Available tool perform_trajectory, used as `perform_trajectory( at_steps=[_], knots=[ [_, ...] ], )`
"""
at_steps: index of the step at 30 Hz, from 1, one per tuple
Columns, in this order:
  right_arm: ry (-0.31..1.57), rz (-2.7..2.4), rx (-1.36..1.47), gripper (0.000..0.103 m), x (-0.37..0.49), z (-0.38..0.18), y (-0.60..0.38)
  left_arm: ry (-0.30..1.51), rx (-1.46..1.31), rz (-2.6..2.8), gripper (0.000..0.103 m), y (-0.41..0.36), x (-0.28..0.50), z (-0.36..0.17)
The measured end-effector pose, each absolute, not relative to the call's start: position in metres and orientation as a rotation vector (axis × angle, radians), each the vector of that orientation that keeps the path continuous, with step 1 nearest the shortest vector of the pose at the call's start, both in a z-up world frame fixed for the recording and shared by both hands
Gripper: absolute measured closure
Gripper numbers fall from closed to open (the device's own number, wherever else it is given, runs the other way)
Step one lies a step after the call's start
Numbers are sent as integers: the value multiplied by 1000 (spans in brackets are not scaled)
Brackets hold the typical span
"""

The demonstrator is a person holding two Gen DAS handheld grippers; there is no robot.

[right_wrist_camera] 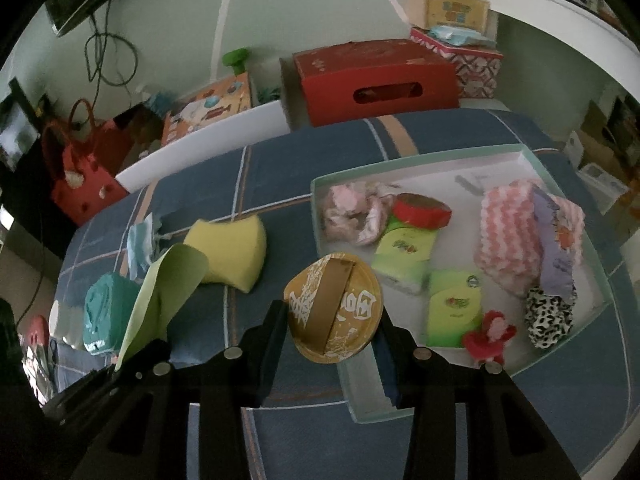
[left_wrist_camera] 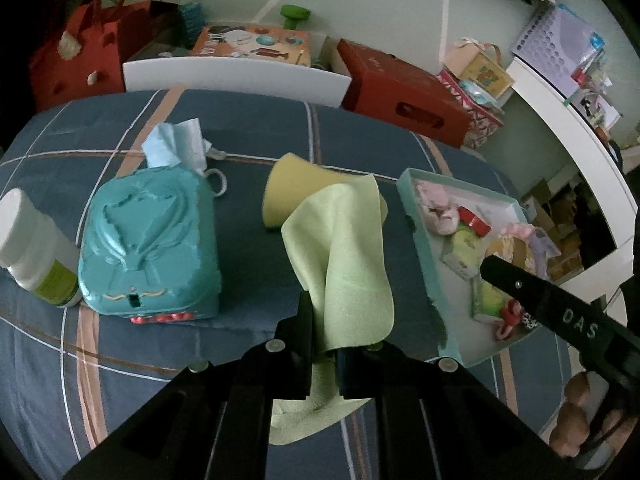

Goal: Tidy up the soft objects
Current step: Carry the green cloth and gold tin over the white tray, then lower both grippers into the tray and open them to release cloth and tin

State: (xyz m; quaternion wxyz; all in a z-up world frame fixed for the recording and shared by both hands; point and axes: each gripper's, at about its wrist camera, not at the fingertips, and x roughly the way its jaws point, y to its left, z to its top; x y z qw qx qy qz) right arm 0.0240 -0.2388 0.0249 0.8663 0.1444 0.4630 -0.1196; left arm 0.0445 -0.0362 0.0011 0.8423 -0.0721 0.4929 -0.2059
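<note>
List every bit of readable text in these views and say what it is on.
"DAS": on the right hand-held gripper, in the left wrist view.
Large white characters on the gold round tin: stylised, unreadable.
Print on the green packets, orange box and white bottle: too blurred.

I'm in a home bedroom: a plaid bedsheet [left_wrist_camera: 248, 128], red gift bag [left_wrist_camera: 76, 60], and cluttered white shelf [left_wrist_camera: 560, 104].

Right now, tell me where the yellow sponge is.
The yellow sponge lies on the blue bedspread, left of the teal tray and right of the teal tissue box, behind the green cloth.
</note>
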Motion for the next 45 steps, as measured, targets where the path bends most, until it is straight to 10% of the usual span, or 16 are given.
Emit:
perform_trajectory(
  at_steps=[35, 37, 40, 45],
  knots=[
    [984, -534, 575, 57, -4, -9, -379, 1179, 37, -636, 93, -244, 77, -27],
    [985, -536, 567, 57, -4, -8, -376, 1180, 37, -623, 84, -243, 77, -28],
    [968, -535, 564, 56, -4, -2, -374, 1178, 0, -624, 44, -237, 79, -24],
    [910, -540, 579, 45, -10, 13, -374, 1165, -45, -599, 32, -220, 79, -14]
  ],
)
